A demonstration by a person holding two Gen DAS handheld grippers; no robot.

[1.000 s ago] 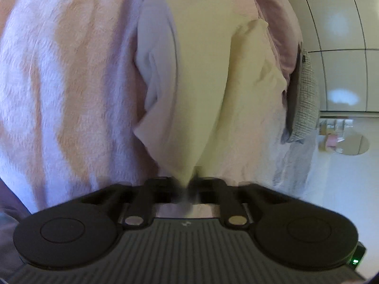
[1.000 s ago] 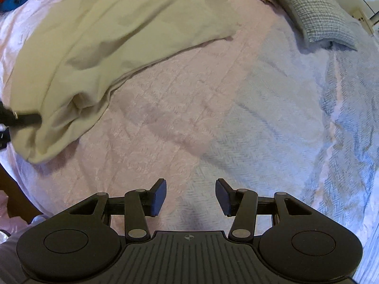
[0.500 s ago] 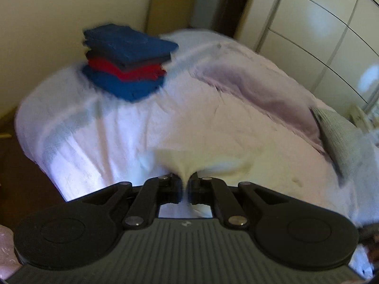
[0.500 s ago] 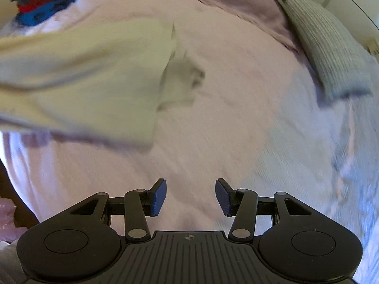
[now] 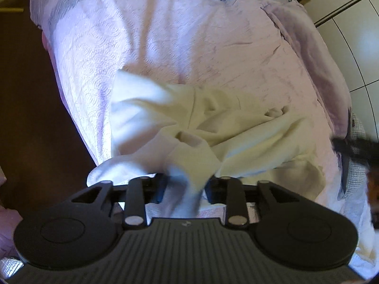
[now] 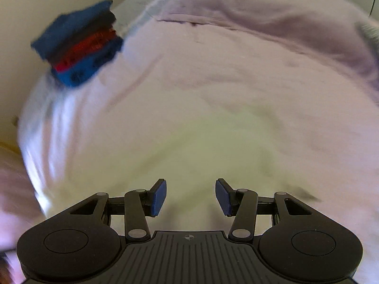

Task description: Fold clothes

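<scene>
Gripping state, left claw: the jaws are seen spread, with a twist of the cream garment hanging loose between them; no pinch on it is shown.
Right claw: the jaws are held apart with nothing between them, over blurred cream cloth.
Garment: it is seen crumpled on the bed, just ahead of the left claw, with bunched folds and one corner thrown toward the left bed edge.
Stack: blue and red folded clothes are piled at the far corner, well apart from the garment.
Step in hand: the garment is judged to be laid down for spreading; it is not yet folded.
Next move: two edges or corners need to be found and pinched, then the cloth must be drawn flat before any crease is made.
Caution: the right view is smeared, so edges cannot be told there.
</scene>
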